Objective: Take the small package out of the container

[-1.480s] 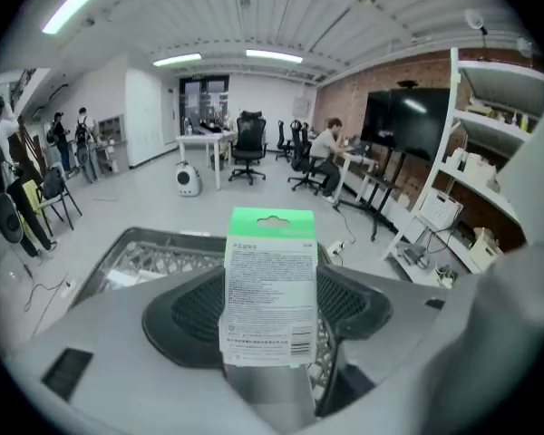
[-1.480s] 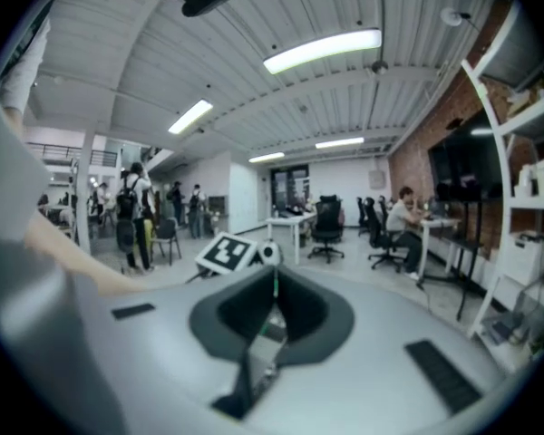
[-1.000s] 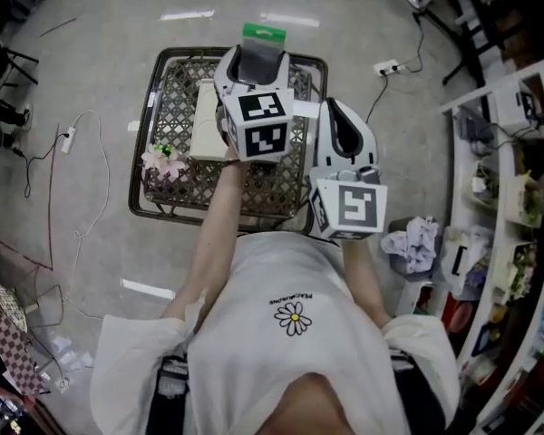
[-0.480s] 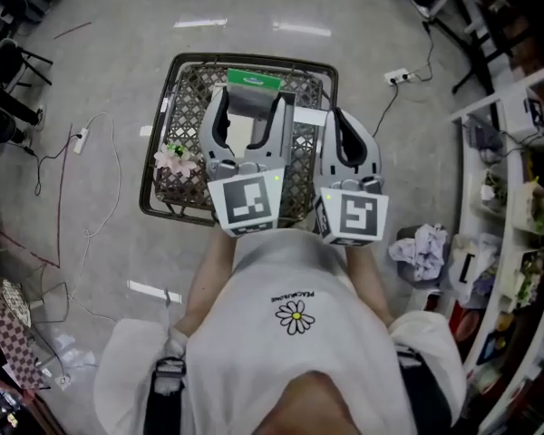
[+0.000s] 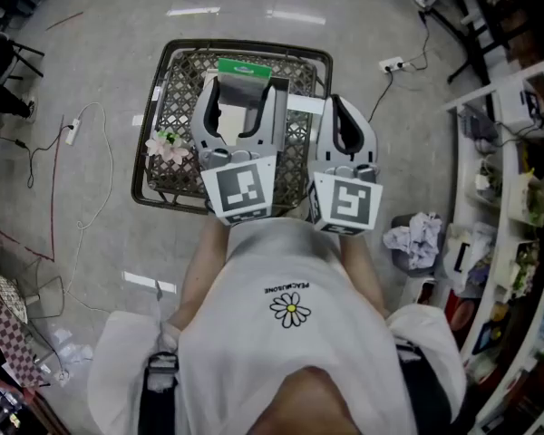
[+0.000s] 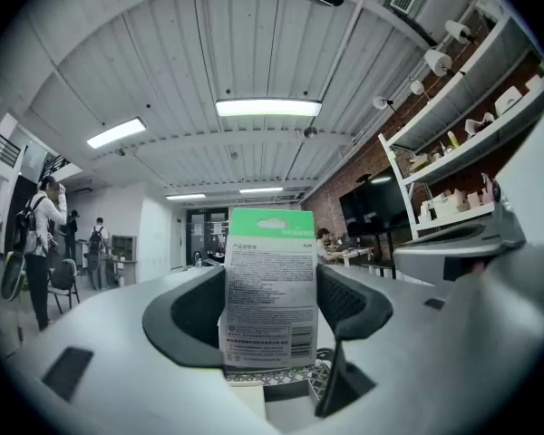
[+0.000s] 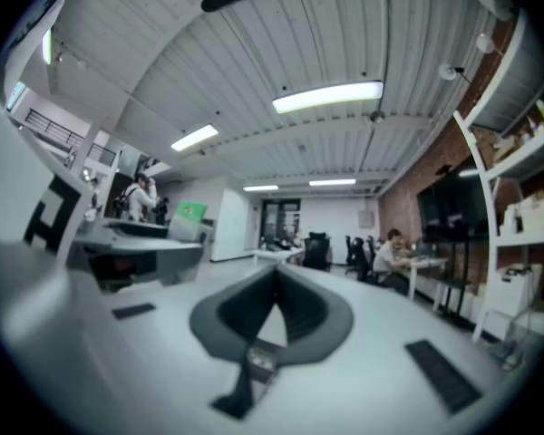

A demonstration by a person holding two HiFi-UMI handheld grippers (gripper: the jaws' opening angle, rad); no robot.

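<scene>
A small package (image 5: 244,78) with a green header card and a printed white back stands upright between the jaws of my left gripper (image 5: 244,91), above the wicker basket (image 5: 162,78) on the floor. The left gripper view shows the same package (image 6: 270,290) pinched between the dark pads (image 6: 191,314), pointing at the ceiling. My right gripper (image 5: 344,105) is just to its right, over the basket's right rim, with its jaws closed together and nothing in them (image 7: 274,290). In the right gripper view, the package's green top (image 7: 191,212) shows at far left.
A pale flower sprig (image 5: 166,145) lies at the basket's left edge. A power strip (image 5: 392,63) and cables (image 5: 83,120) lie on the grey floor. Shelving (image 5: 517,188) runs along the right, with a crumpled cloth (image 5: 415,239) at its foot.
My left gripper has drawn back toward the body and tipped upward with the package still in it. The right gripper has stayed beside it.
</scene>
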